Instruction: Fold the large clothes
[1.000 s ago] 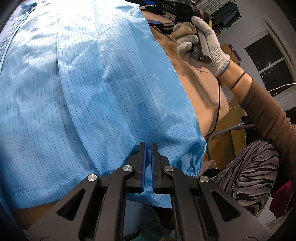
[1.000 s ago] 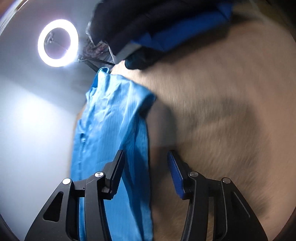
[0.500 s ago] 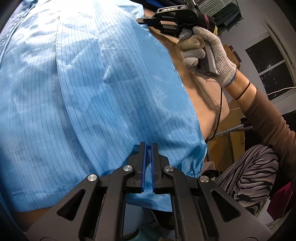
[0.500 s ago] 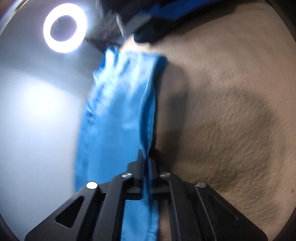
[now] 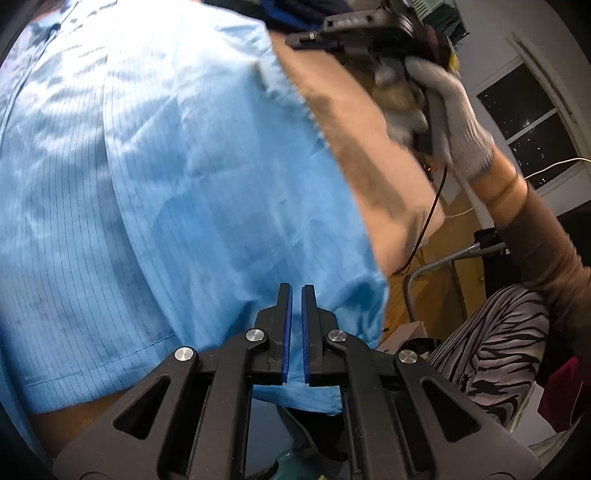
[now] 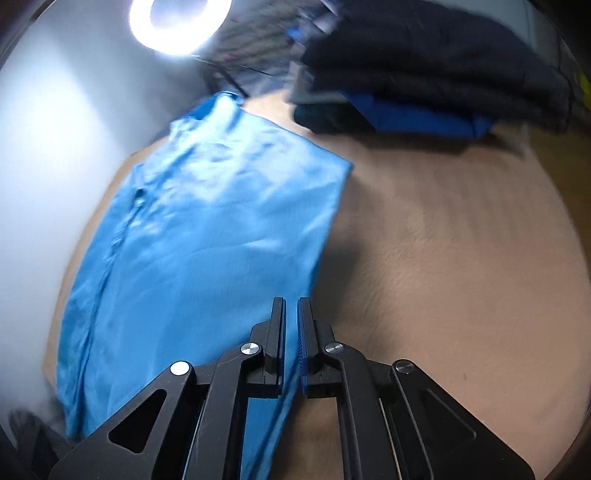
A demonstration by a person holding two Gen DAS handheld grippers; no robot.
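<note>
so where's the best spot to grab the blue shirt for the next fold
Probably along its edges, where both grippers already pinch it. The shirt lies flat on the tan surface, so only a free edge offers a lip. The left gripper holds the near hem; the right gripper has the long side edge, coming in from the bare surface.

the blue garment (image 6: pixel 207 240) is covering the left part of the tan surface (image 6: pixel 461 258), while the broad stretch to its right is lying bare and passable. a stack of dark folded clothes (image 6: pixel 424 62) is blocking the far edge. a ring light (image 6: pixel 177 26) is glowing beyond the far left corner. in the left wrist view, the gloved hand (image 5: pixel 450 122) is occupying the air above the garment's right edge.
</note>
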